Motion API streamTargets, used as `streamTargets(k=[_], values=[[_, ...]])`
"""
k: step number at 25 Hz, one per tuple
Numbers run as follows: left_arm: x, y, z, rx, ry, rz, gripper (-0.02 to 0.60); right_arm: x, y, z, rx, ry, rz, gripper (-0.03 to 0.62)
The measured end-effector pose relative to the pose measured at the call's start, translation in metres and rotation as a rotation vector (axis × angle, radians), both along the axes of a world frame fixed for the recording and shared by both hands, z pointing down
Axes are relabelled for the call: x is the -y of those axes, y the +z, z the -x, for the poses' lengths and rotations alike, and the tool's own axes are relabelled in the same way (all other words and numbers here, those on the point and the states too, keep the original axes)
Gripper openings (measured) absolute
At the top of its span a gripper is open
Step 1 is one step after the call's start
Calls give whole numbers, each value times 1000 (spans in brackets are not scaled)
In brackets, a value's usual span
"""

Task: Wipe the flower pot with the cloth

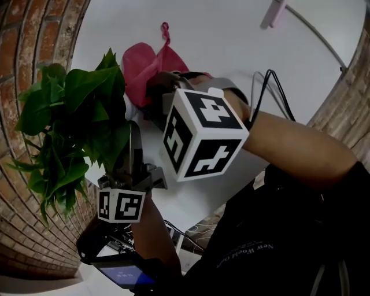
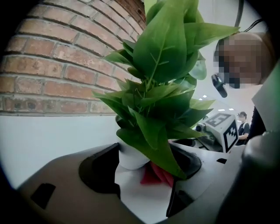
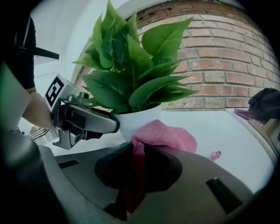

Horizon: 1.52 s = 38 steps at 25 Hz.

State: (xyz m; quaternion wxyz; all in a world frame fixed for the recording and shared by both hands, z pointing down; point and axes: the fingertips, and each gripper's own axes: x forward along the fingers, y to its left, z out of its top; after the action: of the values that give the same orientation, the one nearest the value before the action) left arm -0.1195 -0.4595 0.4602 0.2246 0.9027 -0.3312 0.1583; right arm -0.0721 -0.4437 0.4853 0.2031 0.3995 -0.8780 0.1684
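Note:
A leafy green plant (image 1: pixel 69 121) stands in a white flower pot (image 2: pixel 130 156) by the brick wall. My left gripper (image 2: pixel 146 168) has the pot between its wide-set jaws. Its left pad lies against the pot's side, and leaves hide the right pad. In the right gripper view one of its fingers (image 3: pixel 87 118) runs along the pot (image 3: pixel 140 120). My right gripper (image 3: pixel 140 153) is shut on a pink cloth (image 3: pixel 164 135), whose bunched end rests against the pot's lower side. From the head view the cloth (image 1: pixel 147 66) shows beyond the right gripper (image 1: pixel 156 95), and the left gripper (image 1: pixel 132 139) reaches up under the leaves.
A brick wall (image 1: pixel 23 52) curves round the white table (image 1: pixel 231 40) on the left. Black cables (image 1: pixel 269 87) run by my right arm. A pink object (image 1: pixel 274 11) lies far back. A dark bundle (image 3: pixel 264 103) sits at the table's end.

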Motion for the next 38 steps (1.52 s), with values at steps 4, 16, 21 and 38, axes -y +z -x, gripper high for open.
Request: streamTargets(k=[4,16,21,38], values=[[-10,1,-6,-11,23,20,302,-35,-1,40,34,-152,30,49],[-23,4,23,71,154,-10,300,-29,-14,-52,53,144,27,49],[-13,7,-2,57,206,-35,341,-4,-12,-50,-9,164,-14,49],[-72,20,-23,105,386,-16,321,-46,-2,9,30,-81,41,49]])
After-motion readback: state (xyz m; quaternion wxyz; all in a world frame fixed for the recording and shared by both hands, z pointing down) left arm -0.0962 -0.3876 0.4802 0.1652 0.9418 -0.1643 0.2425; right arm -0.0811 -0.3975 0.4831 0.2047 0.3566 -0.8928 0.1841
